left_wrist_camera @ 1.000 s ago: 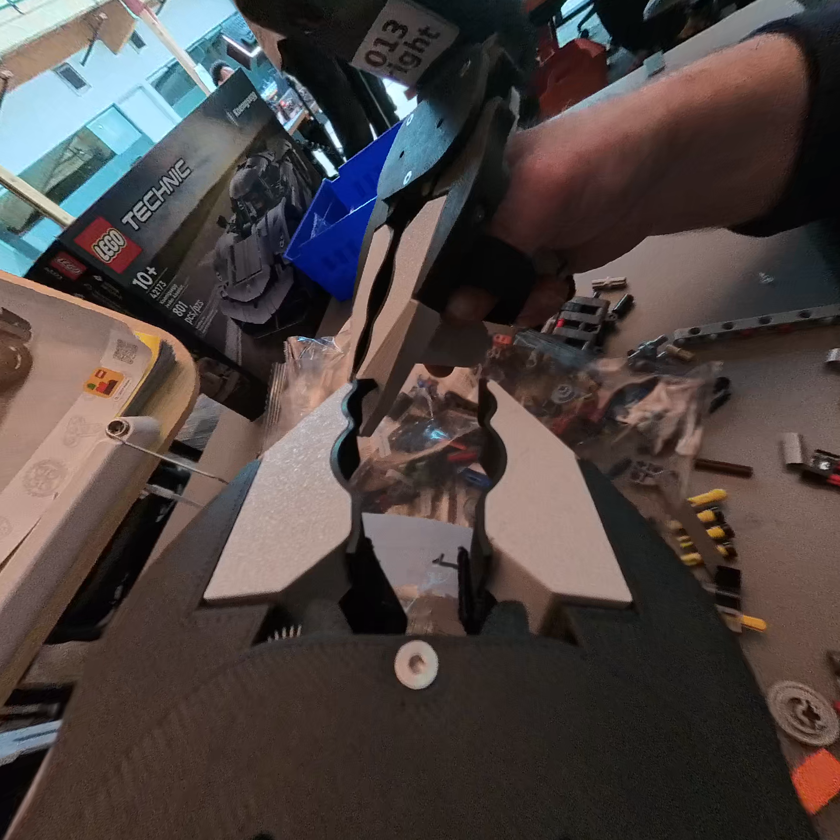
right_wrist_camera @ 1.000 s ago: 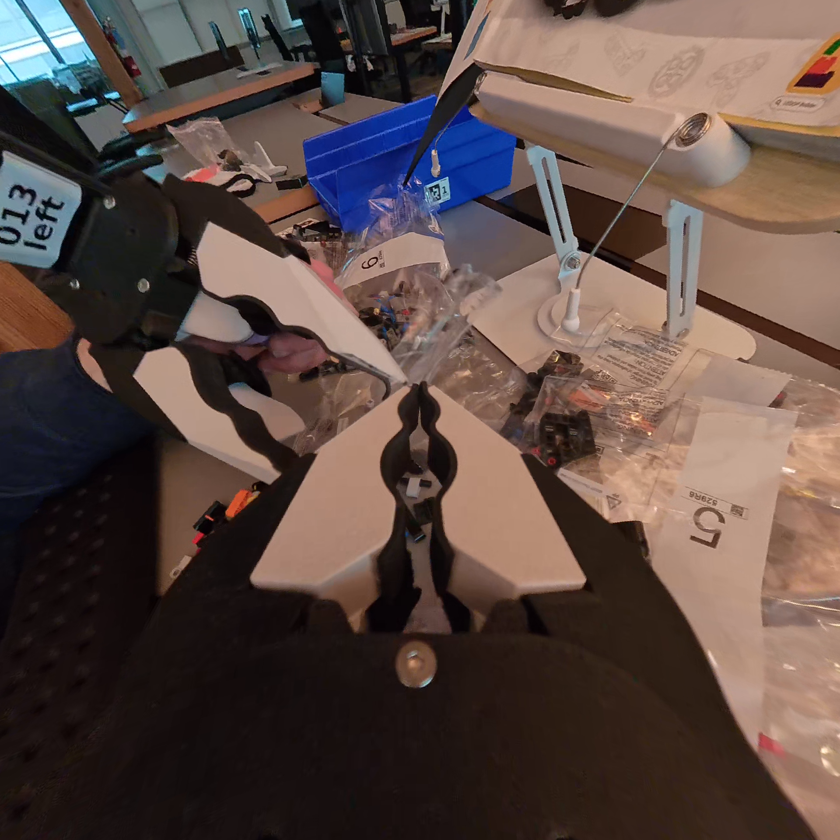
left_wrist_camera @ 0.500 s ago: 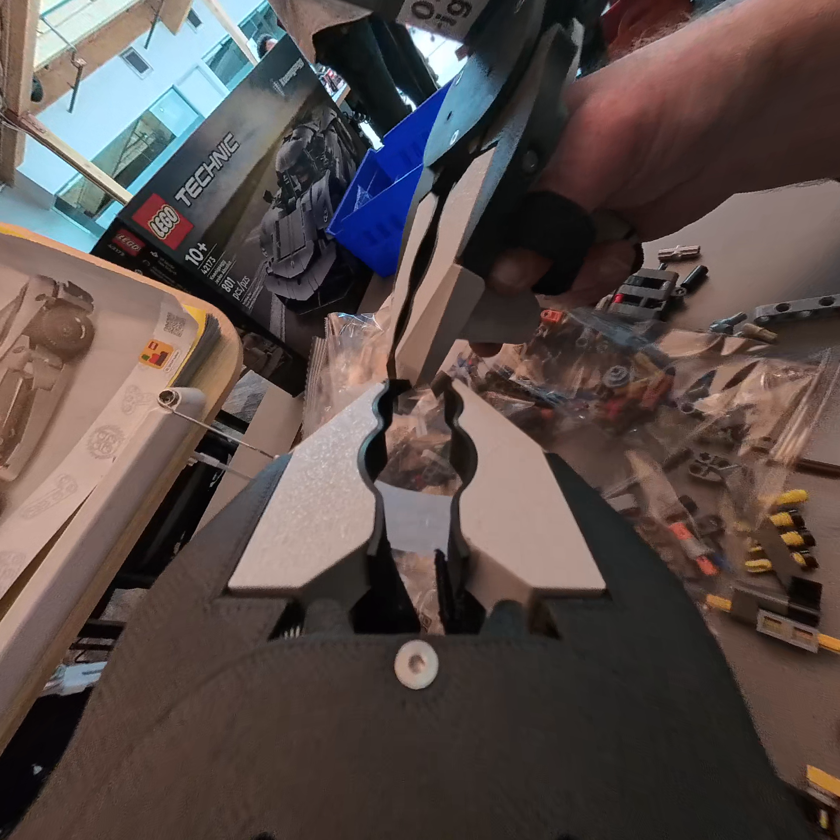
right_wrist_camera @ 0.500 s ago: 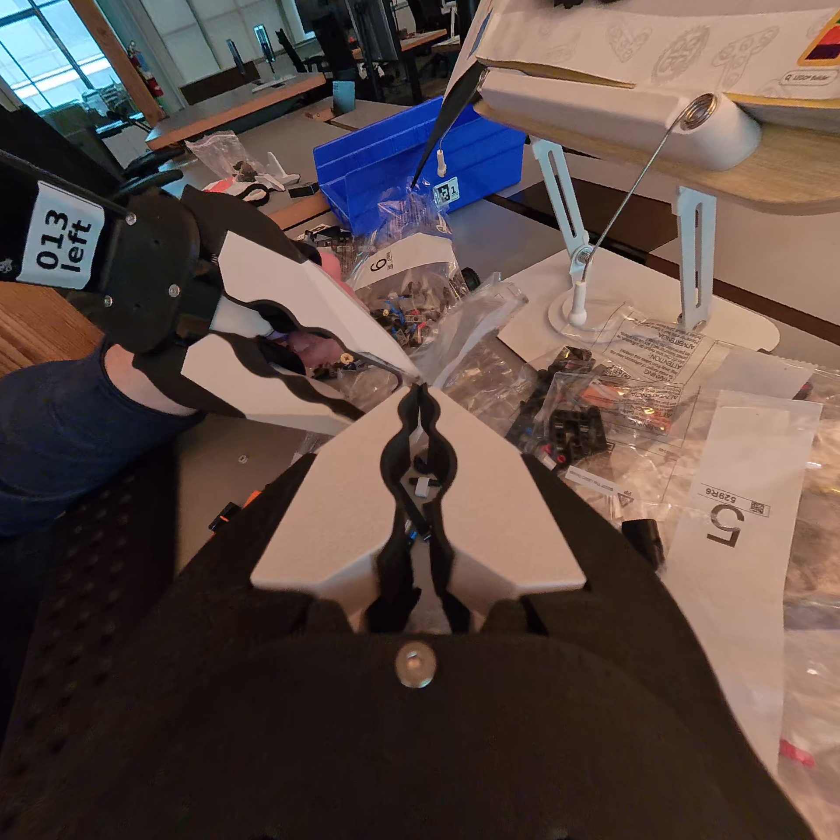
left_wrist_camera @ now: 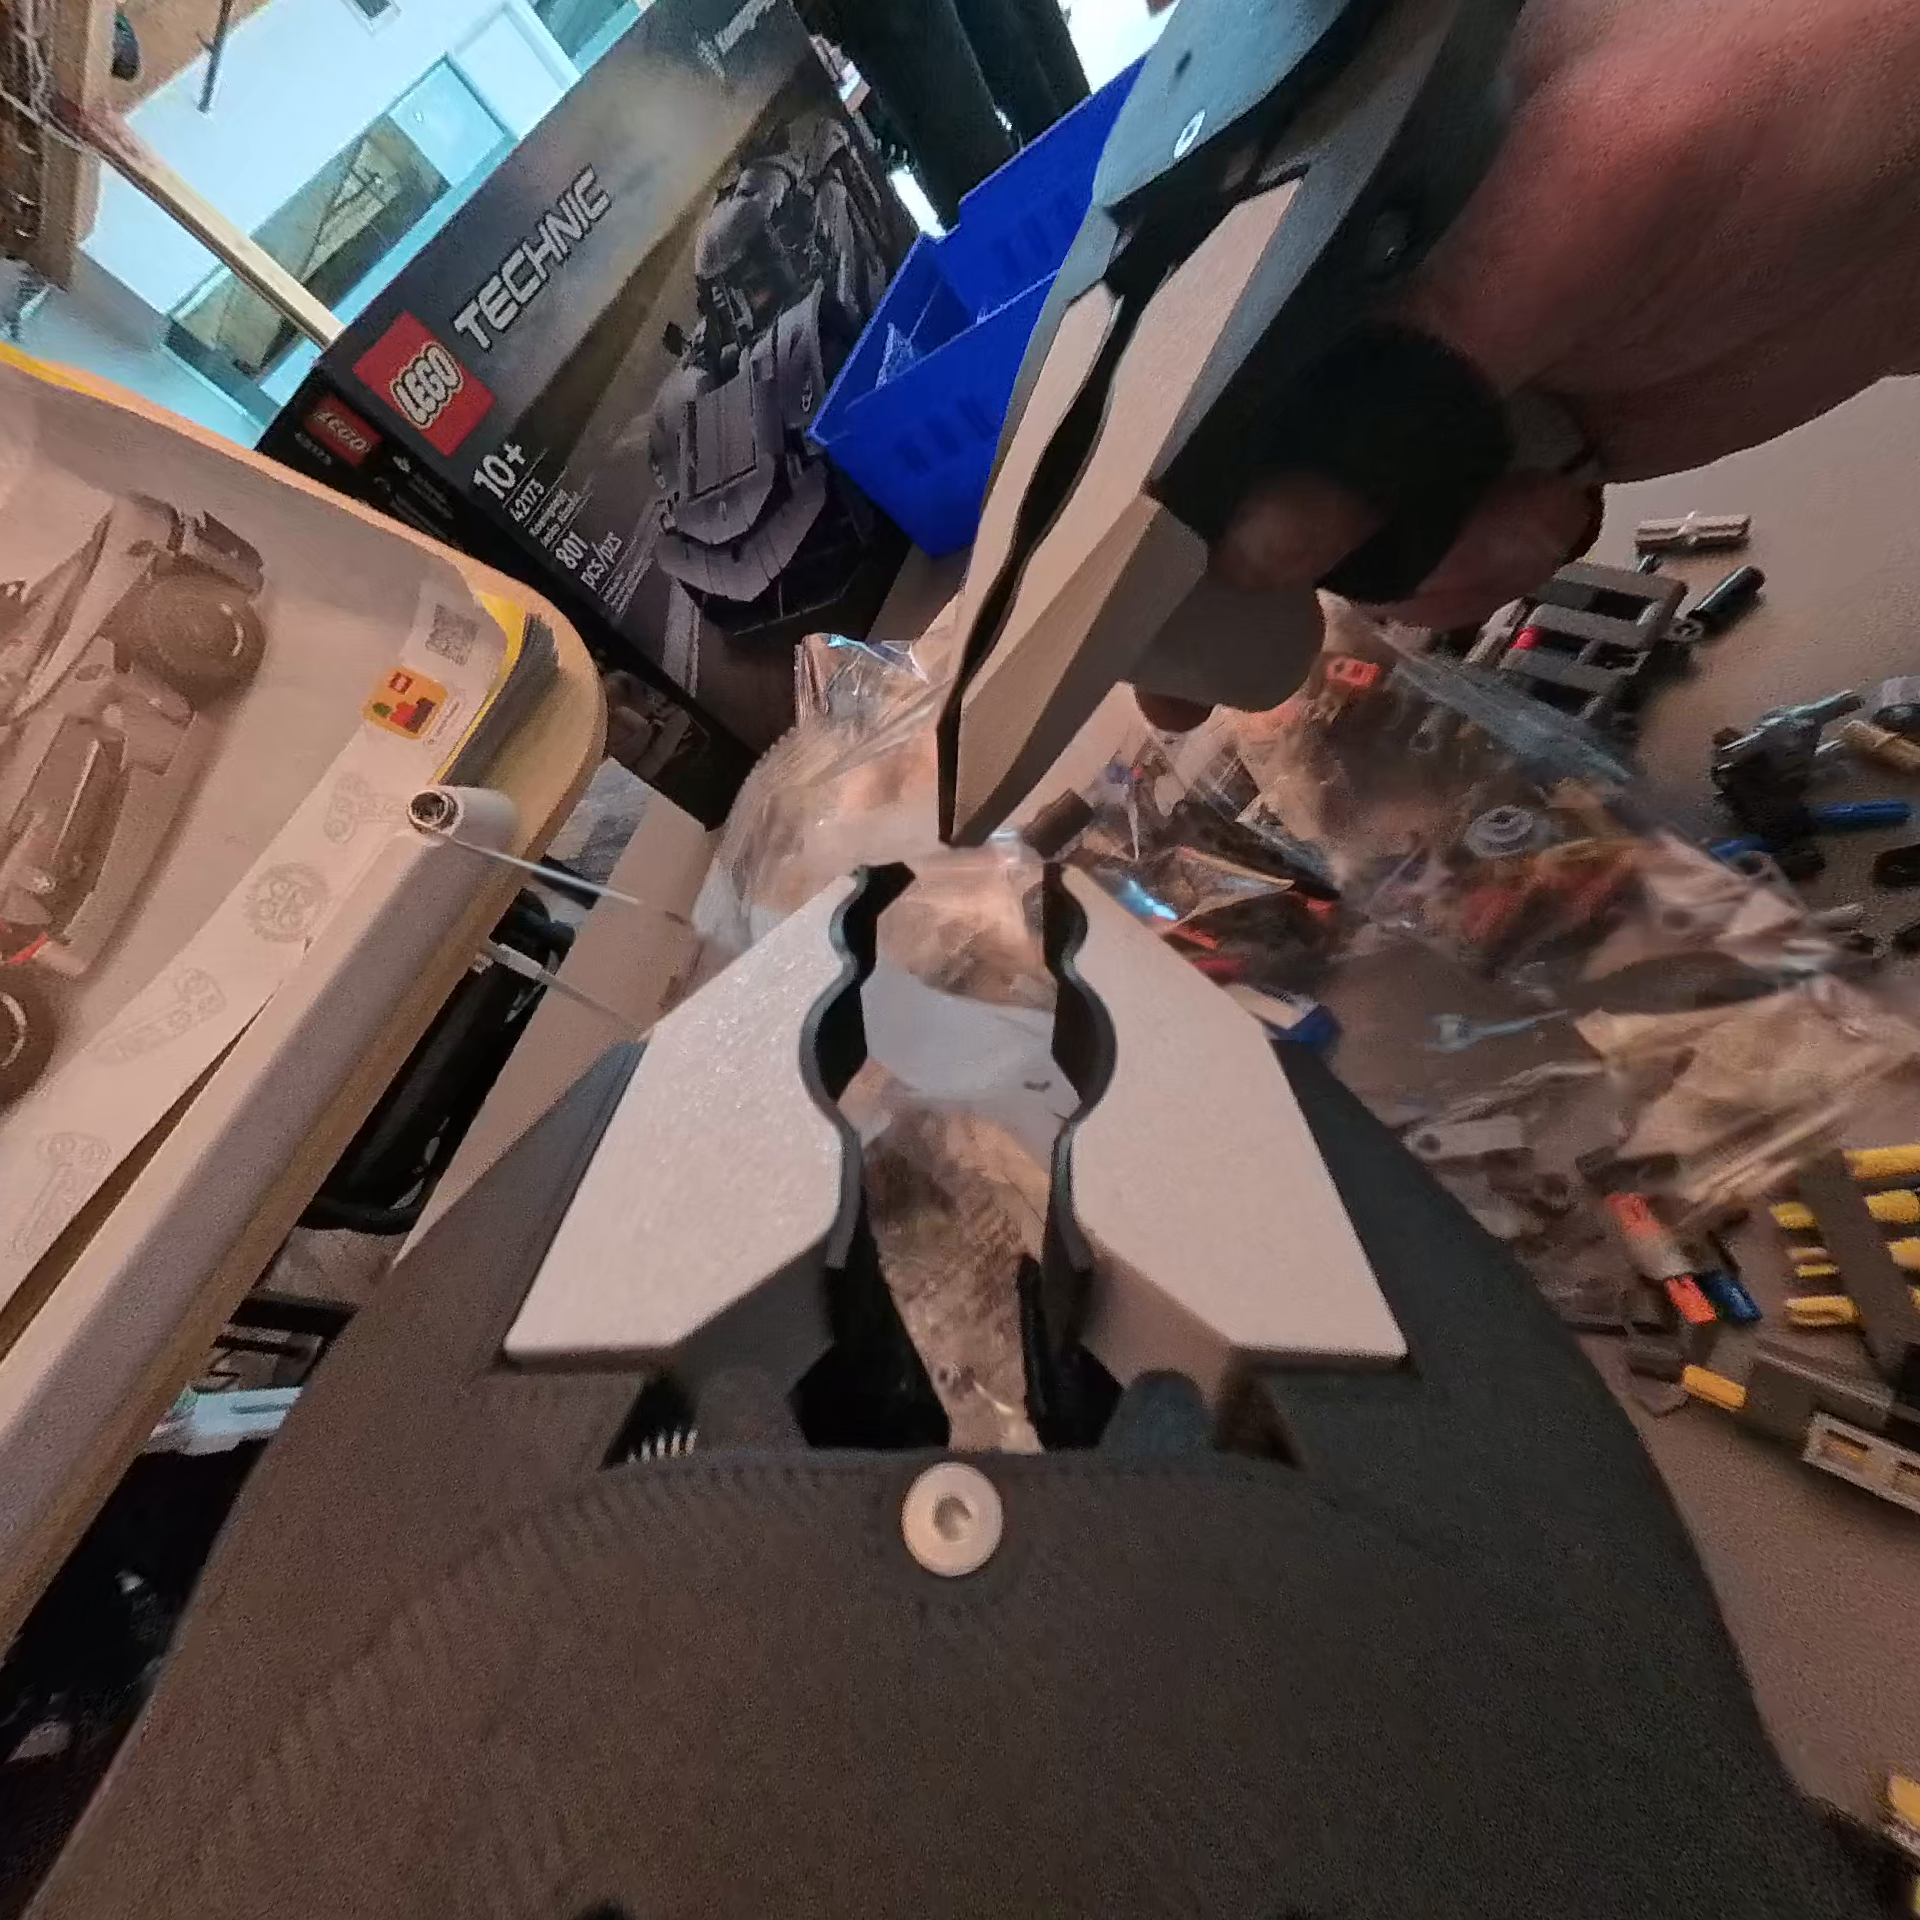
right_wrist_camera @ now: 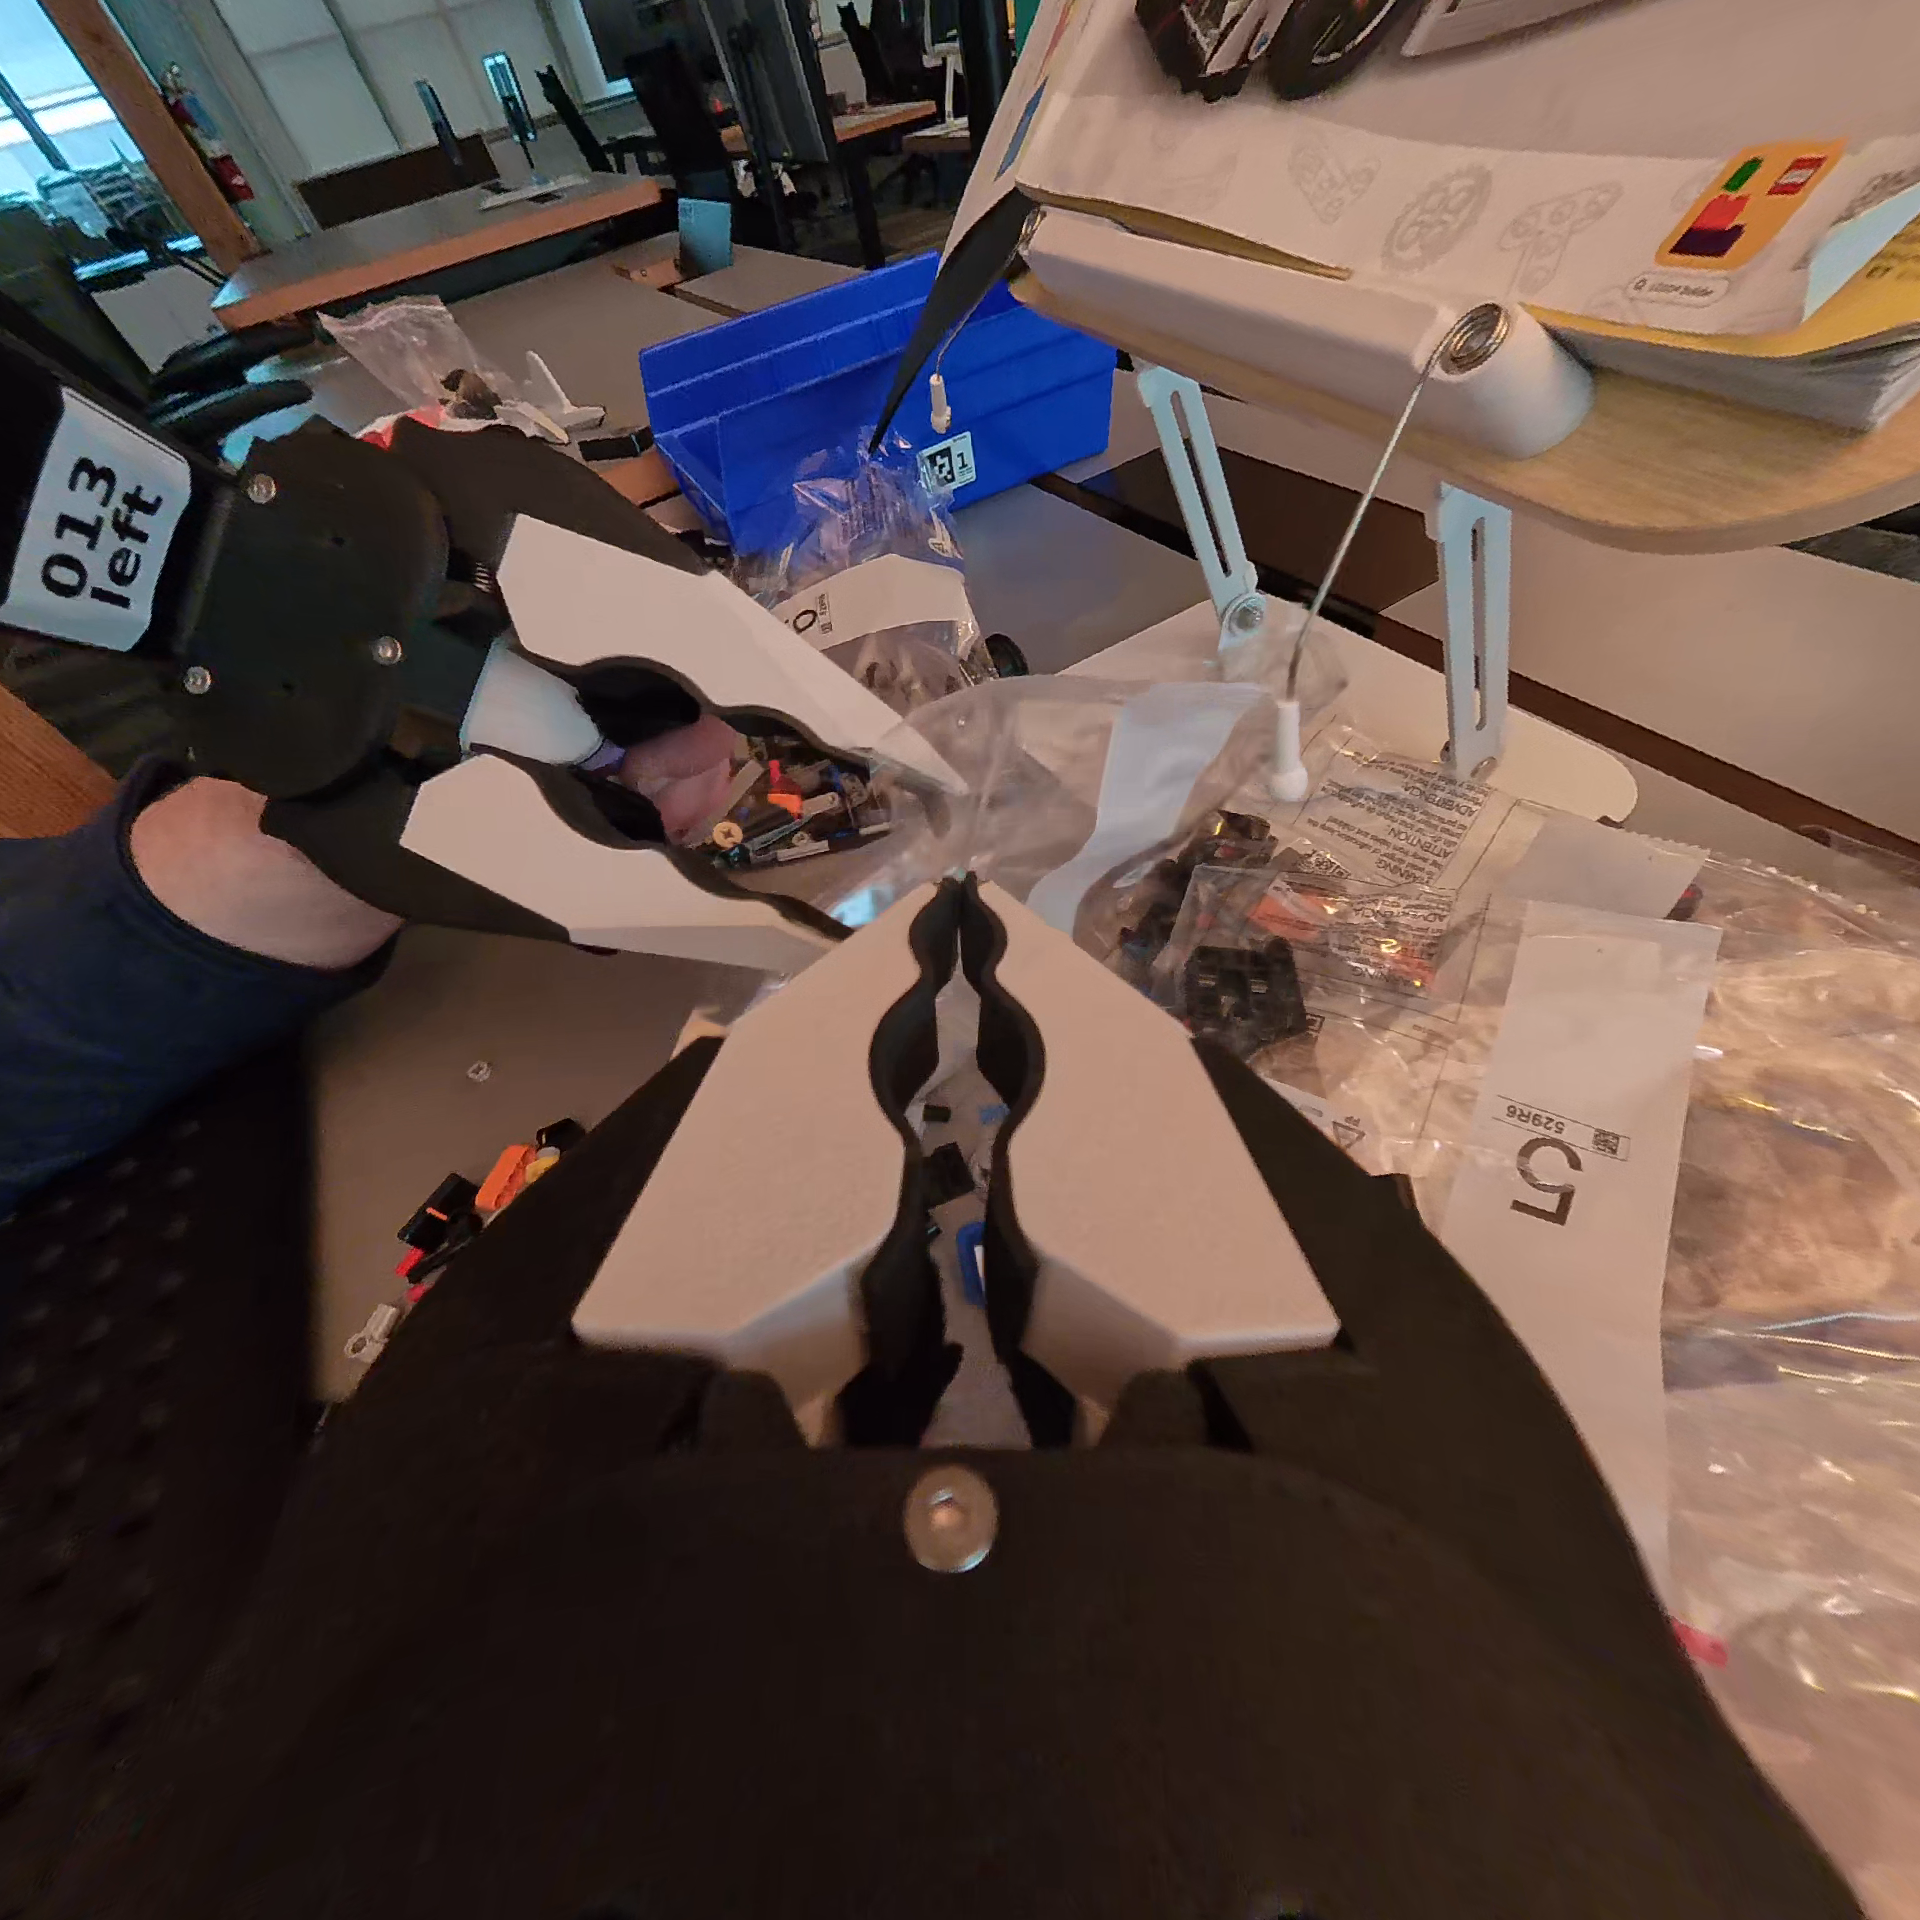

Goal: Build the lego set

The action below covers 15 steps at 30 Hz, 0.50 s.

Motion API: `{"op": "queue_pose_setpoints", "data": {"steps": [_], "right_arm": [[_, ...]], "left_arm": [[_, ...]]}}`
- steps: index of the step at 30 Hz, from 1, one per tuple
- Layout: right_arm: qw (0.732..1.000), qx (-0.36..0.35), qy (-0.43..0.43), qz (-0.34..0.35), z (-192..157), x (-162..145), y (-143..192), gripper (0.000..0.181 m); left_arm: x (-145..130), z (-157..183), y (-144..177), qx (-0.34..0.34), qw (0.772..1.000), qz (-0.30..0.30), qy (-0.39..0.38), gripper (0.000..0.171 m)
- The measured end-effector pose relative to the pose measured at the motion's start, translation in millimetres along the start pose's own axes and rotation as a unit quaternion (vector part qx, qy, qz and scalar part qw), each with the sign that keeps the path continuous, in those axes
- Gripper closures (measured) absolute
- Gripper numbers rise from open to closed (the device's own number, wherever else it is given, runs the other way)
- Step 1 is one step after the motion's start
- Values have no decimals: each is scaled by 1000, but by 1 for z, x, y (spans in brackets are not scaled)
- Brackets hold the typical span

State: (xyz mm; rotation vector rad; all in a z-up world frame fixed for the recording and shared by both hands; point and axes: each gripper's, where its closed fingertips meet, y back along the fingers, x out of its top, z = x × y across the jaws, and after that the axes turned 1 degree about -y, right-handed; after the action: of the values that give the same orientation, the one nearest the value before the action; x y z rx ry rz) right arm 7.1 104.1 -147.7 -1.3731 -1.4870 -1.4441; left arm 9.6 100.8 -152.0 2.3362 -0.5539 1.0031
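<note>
Two grippers pinch crinkly clear bag (left_wrist_camera: 977, 883).

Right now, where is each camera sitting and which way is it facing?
Left wrist view: rides the left hand-held gripper, facing the clear parts bag, set box and blue bin; the person's hand shows.
Right wrist view: rides the right hand-held gripper, facing the booklet stand; a forearm shows.
Shared: both grippers, bag, bin, stand.

You are in an open-plan office: rows of desks (right_wrist_camera: 436, 239) and office chairs (right_wrist_camera: 665, 104) at 11 o'clock, large windows (right_wrist_camera: 62, 135) at 10 o'clock, your surface (right_wrist_camera: 1039, 582) strewn with parts bags (right_wrist_camera: 1600, 1039).
</note>
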Motion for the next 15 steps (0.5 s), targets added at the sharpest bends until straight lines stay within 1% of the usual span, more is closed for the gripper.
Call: {"op": "queue_pose_setpoints", "data": {"steps": [2, 4, 8, 11, 15], "right_arm": [[1000, -4, 0, 5, 1, 2, 1, 181], [1000, -5, -1, 7, 2, 3, 2, 181], [1000, -7, -4, 11, 3, 4, 3, 181], [1000, -8, -4, 12, 4, 4, 3, 181], [1000, -9, -3, 12, 4, 4, 3, 181]], "left_arm": [[-5, -1, -1, 3, 1000, -11, 5, 138], [-14, -5, -3, 11, 999, -34, 7, 129], [-25, -12, -3, 18, 998, -52, 26, 124], [-31, -14, -2, 16, 997, -65, 41, 123], [-44, -12, -2, 4, 994, -95, 55, 126]]}}
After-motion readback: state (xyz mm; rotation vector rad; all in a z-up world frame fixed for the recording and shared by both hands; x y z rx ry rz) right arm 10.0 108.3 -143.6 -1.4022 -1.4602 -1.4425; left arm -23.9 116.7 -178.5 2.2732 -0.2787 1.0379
